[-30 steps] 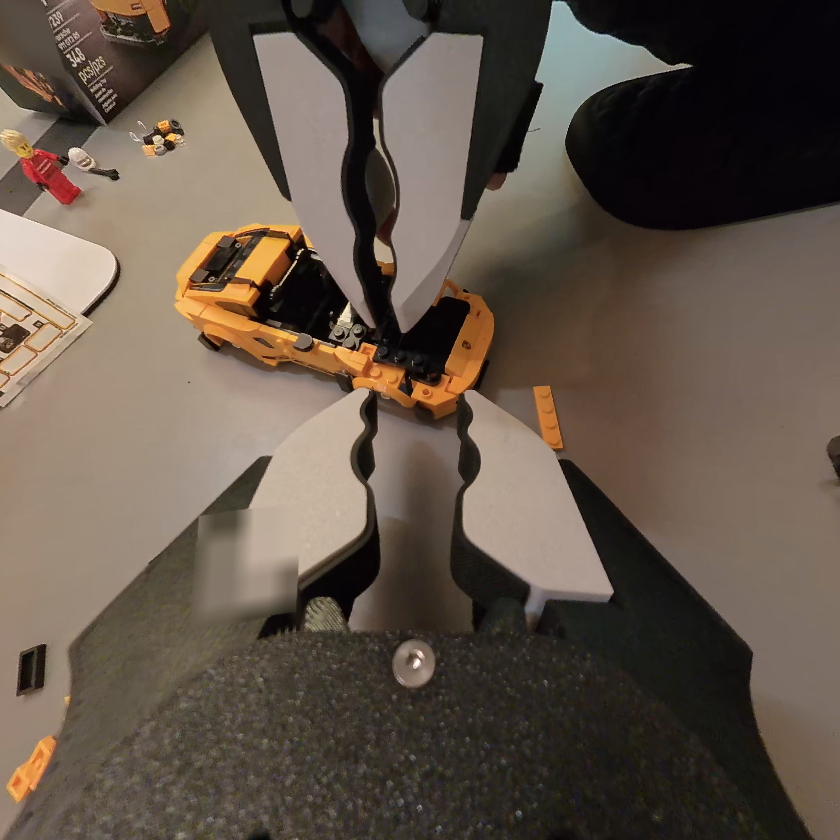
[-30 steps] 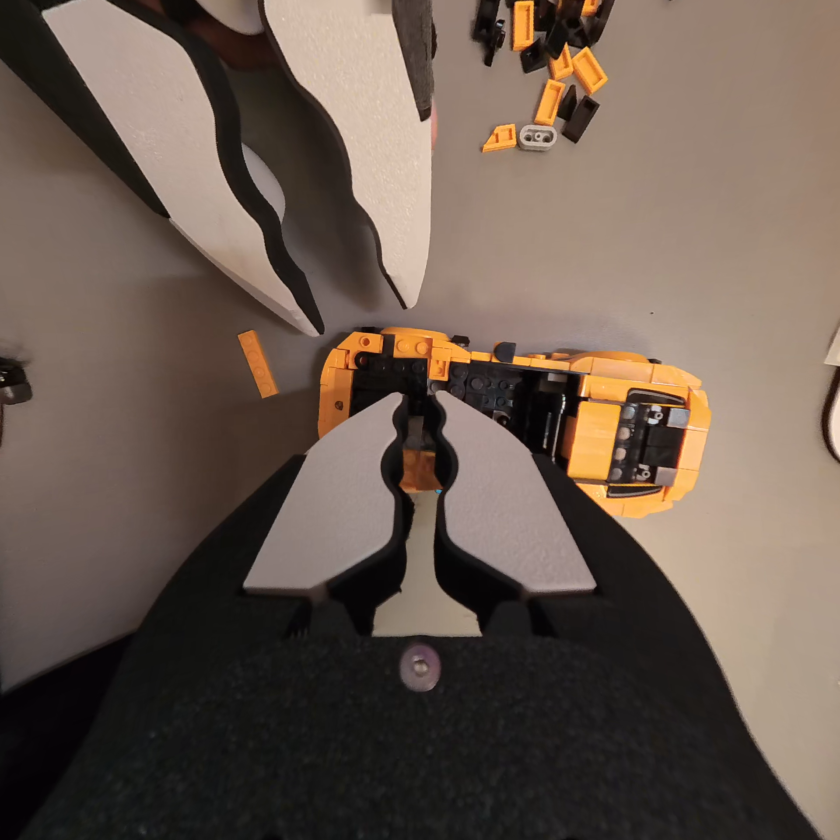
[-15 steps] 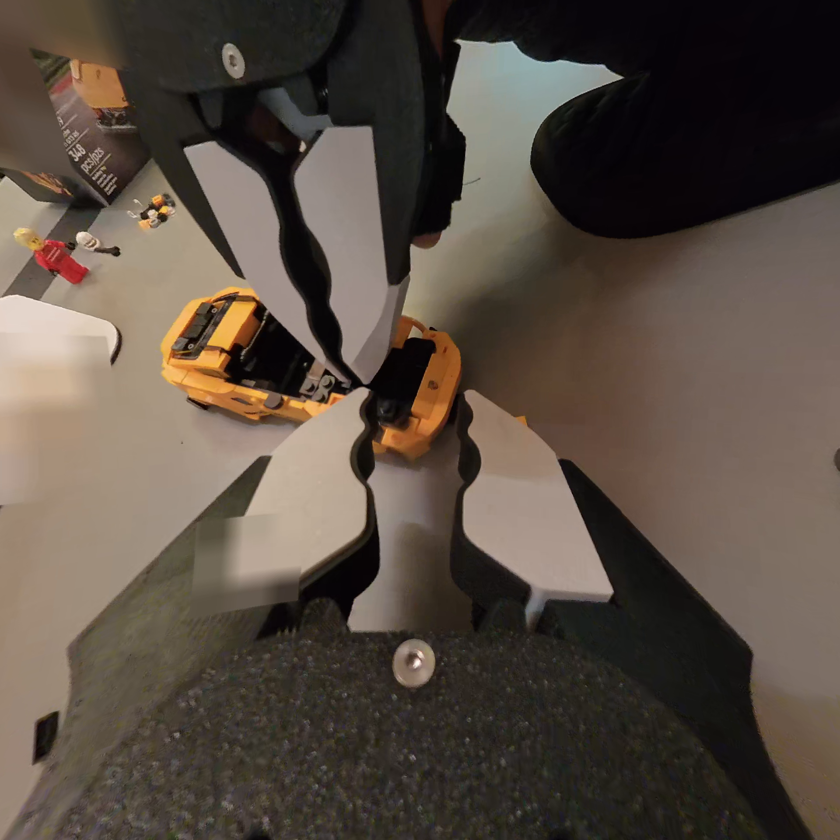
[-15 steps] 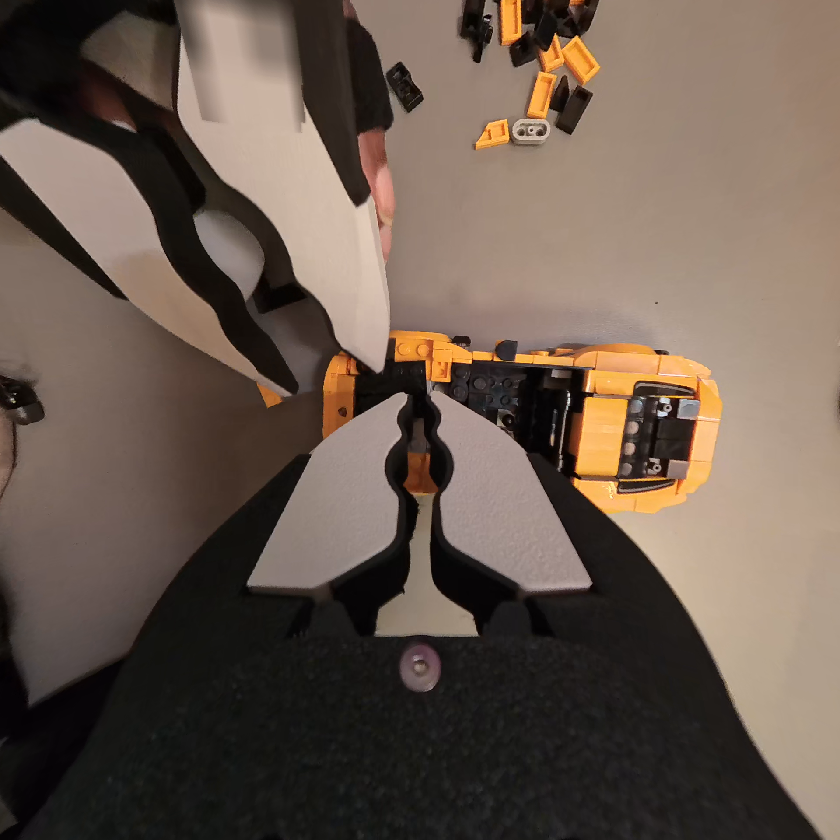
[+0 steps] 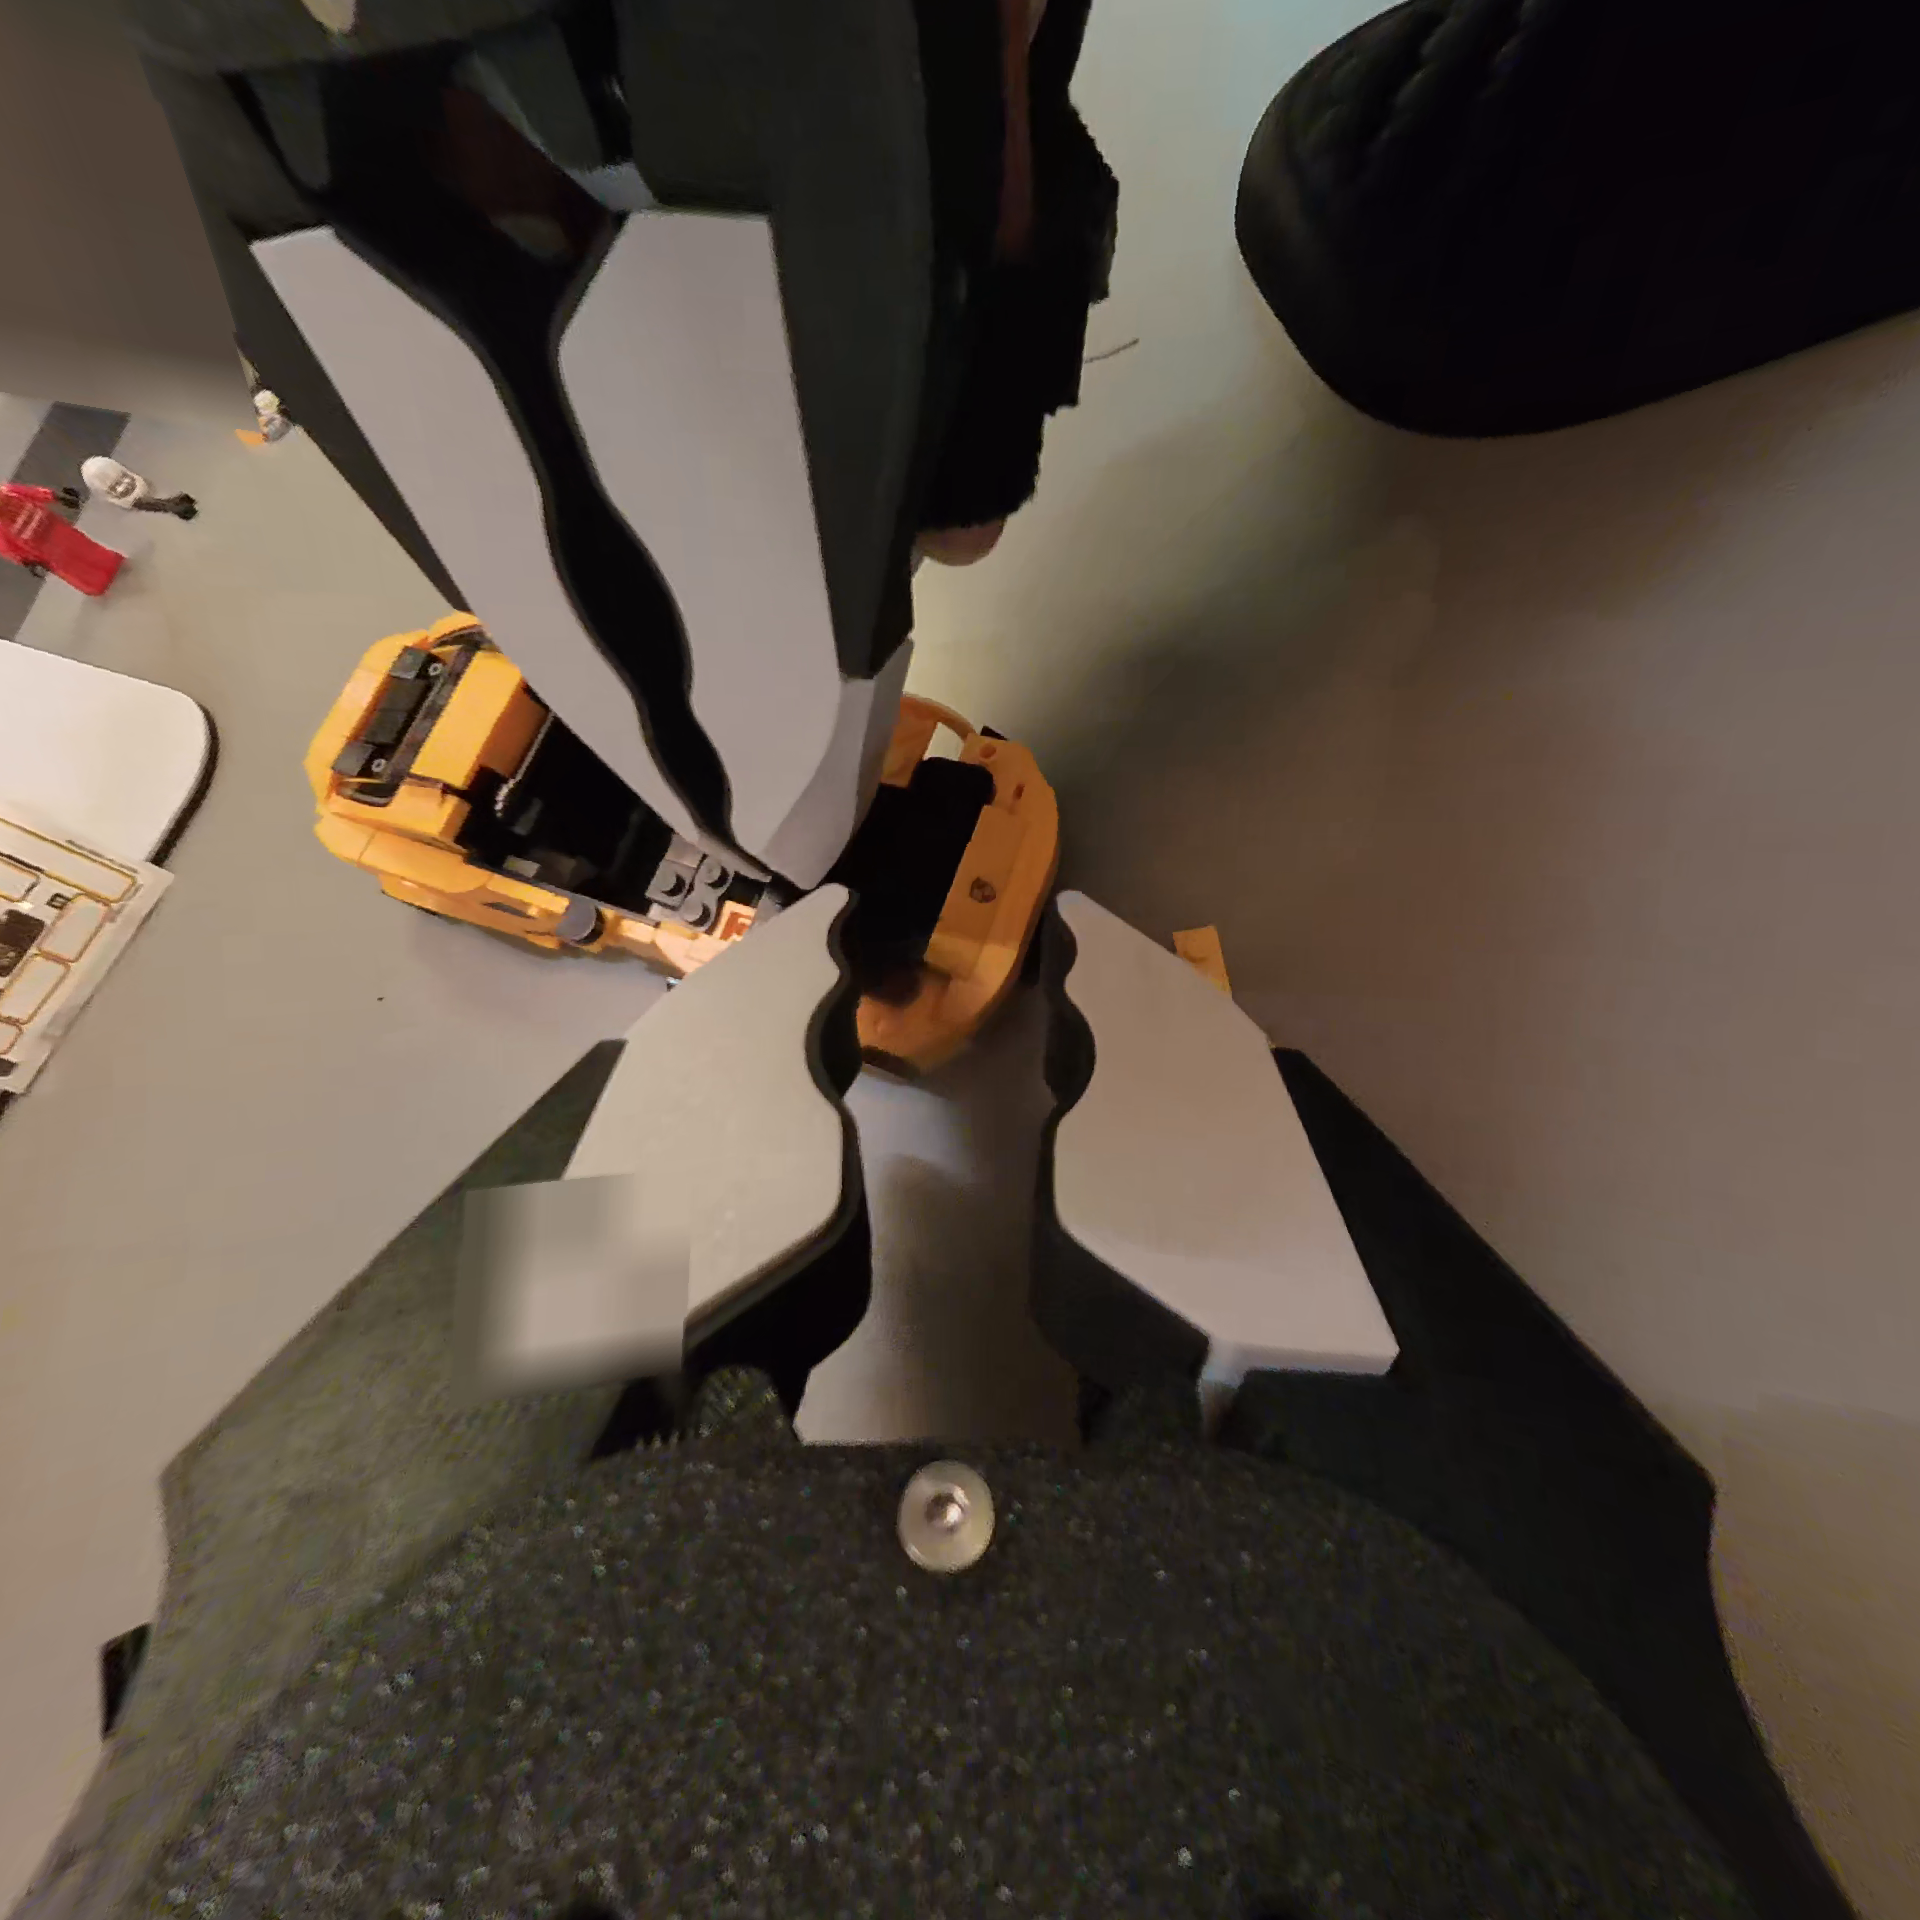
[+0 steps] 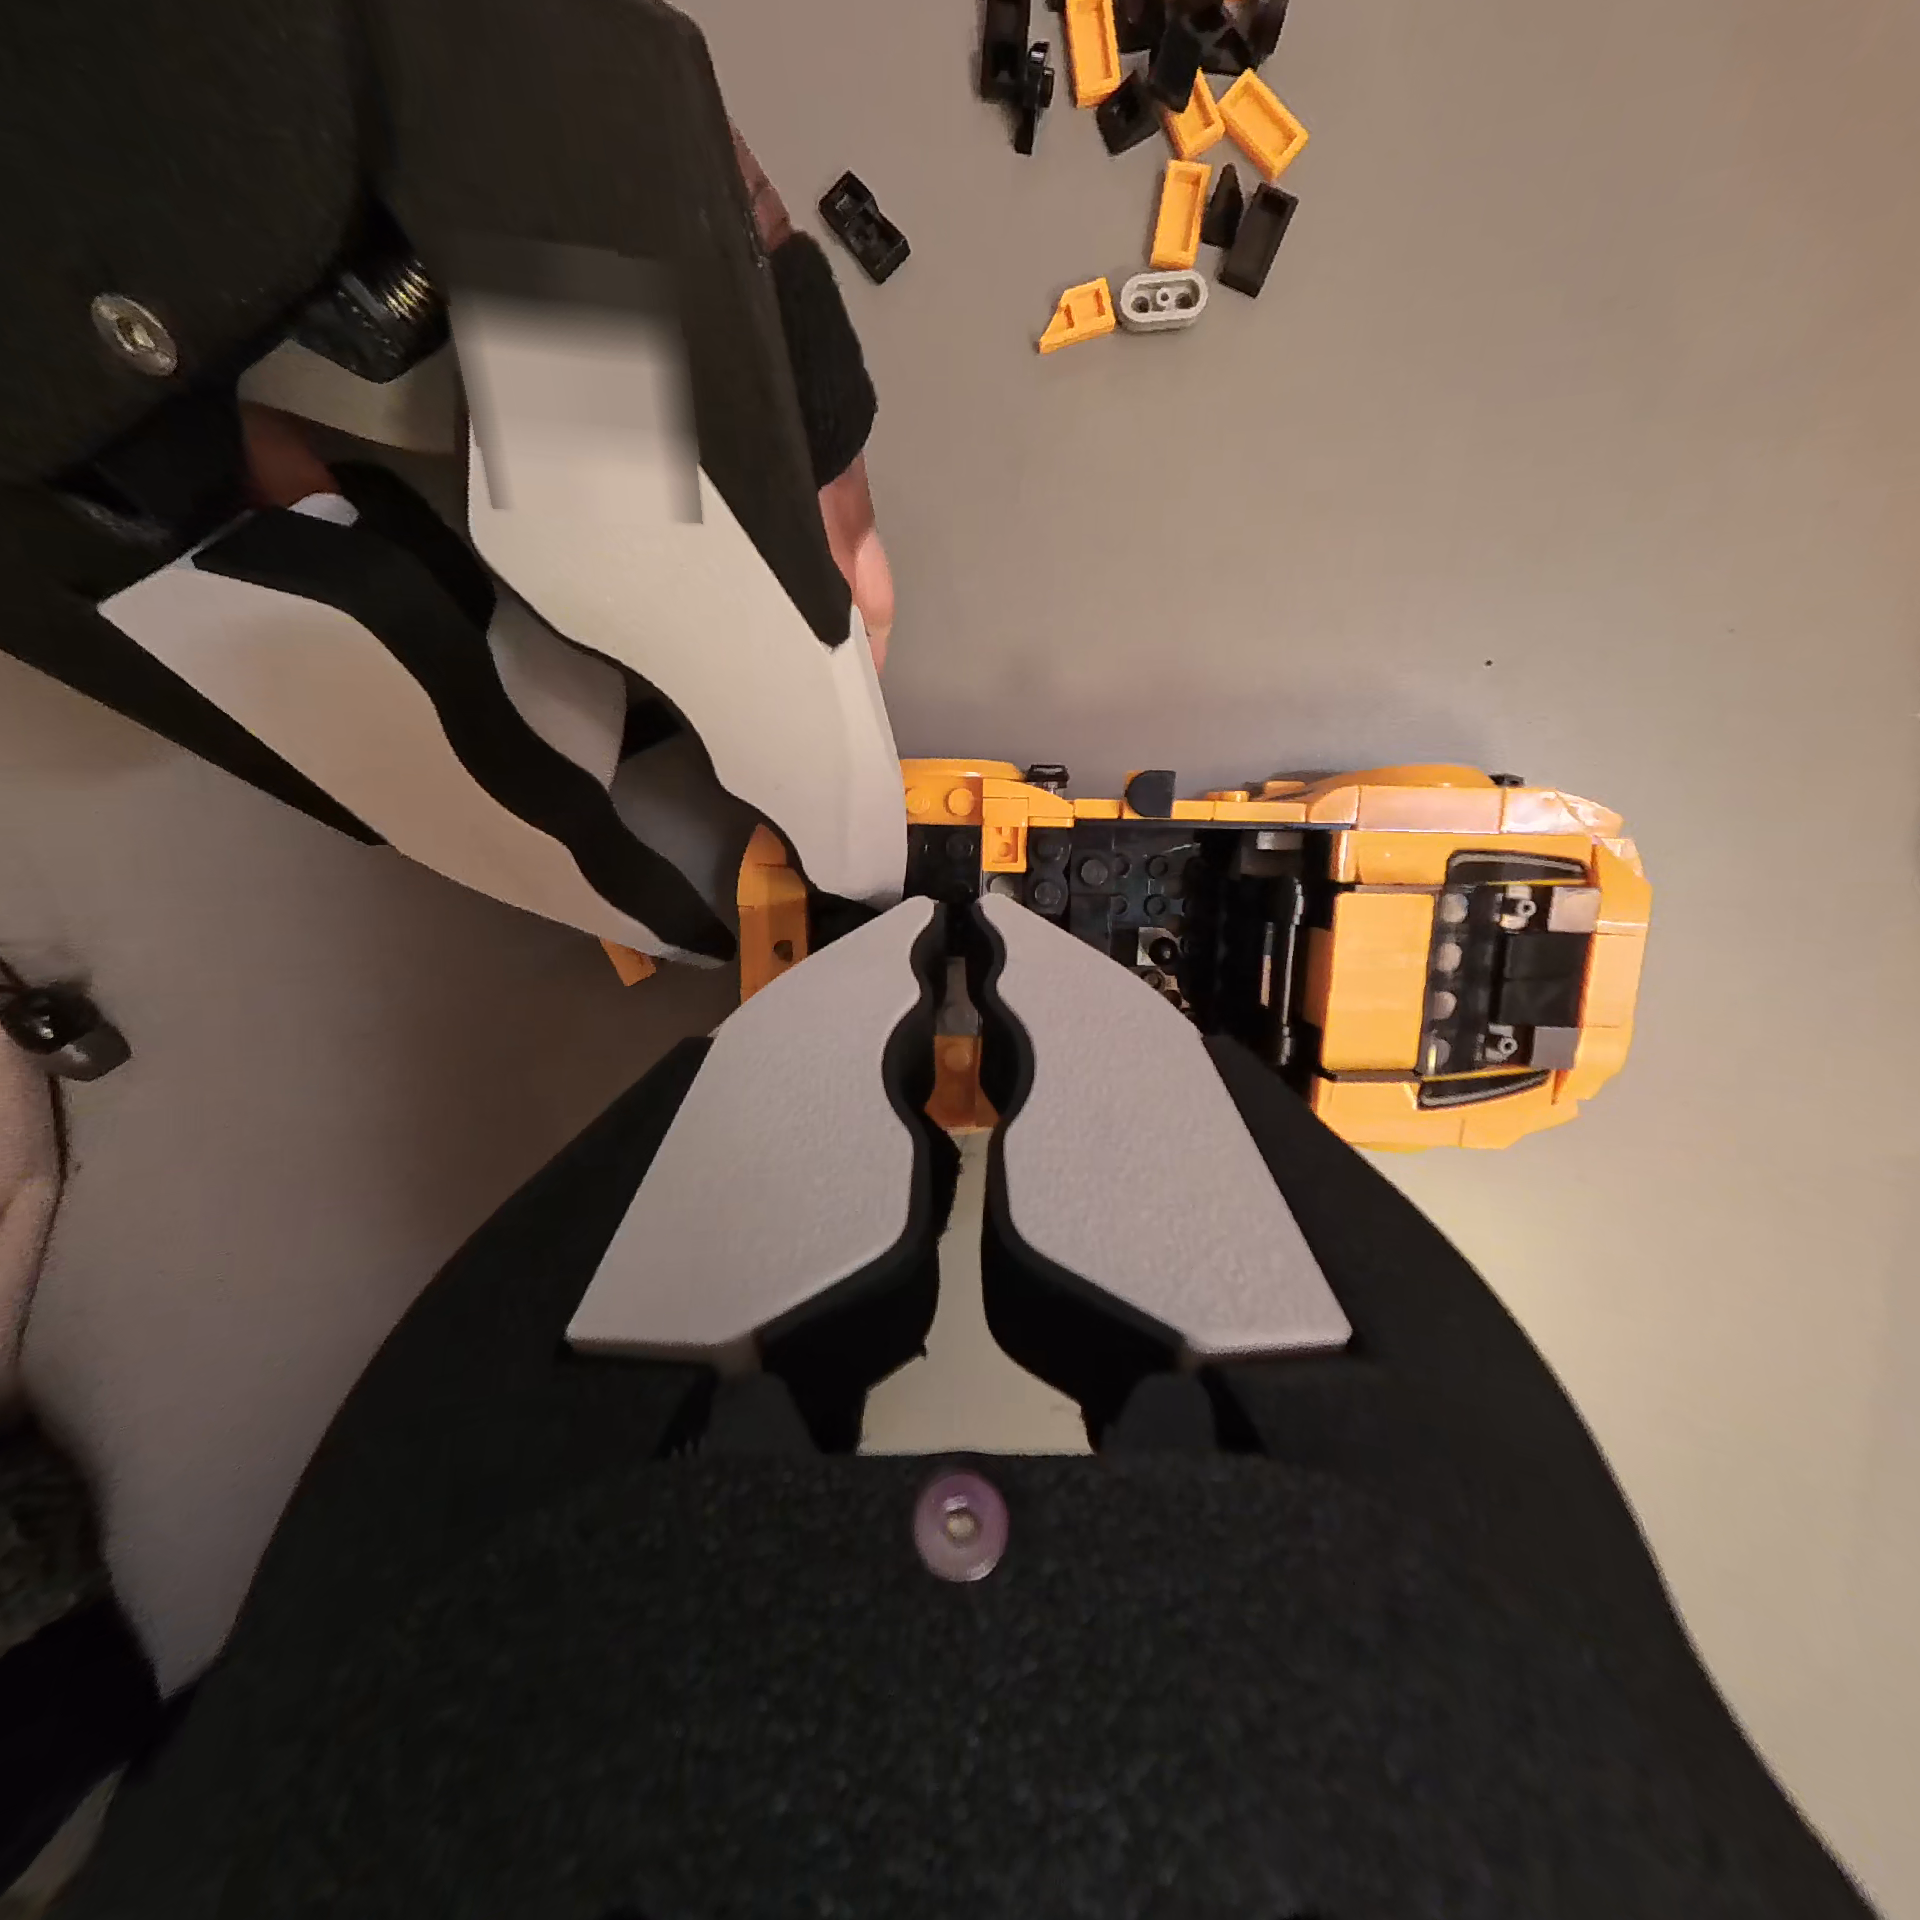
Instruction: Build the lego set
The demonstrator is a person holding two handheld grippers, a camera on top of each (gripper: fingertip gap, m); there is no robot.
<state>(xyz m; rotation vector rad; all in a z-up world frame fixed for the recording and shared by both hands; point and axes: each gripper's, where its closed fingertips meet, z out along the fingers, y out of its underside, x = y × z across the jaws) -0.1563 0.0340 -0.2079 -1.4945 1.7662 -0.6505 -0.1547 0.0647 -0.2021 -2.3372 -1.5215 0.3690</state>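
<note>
An orange and black lego car (image 5: pixel 436 748) lies on the grey table, roof off, and also shows in the right wrist view (image 6: pixel 1382 935). My left gripper (image 5: pixel 951 920) is open, its fingers on either side of the car's front end. In the right wrist view it comes in from the upper left (image 6: pixel 800 904) over that same end. My right gripper (image 6: pixel 956 909) is shut to a narrow slit, tips down in the black studded floor behind the front end. In the left wrist view it comes down from above (image 5: pixel 790 862). Whether a small piece sits between its tips is hidden.
Several loose orange and black pieces (image 6: pixel 1184 135) and a grey one (image 6: pixel 1164 301) lie beyond the car. An orange plate (image 5: pixel 1200 951) peeks out by my left gripper. A red minifigure (image 5: pixel 52 530), a white pad (image 5: pixel 94 748) and a printed sheet (image 5: pixel 62 935) lie left. A dark-clothed limb (image 5: pixel 1610 208) rests at upper right.
My left gripper has moved forward, and its open fingers now straddle the car's front end. My right gripper stays on the car, its tips a little closer together.
</note>
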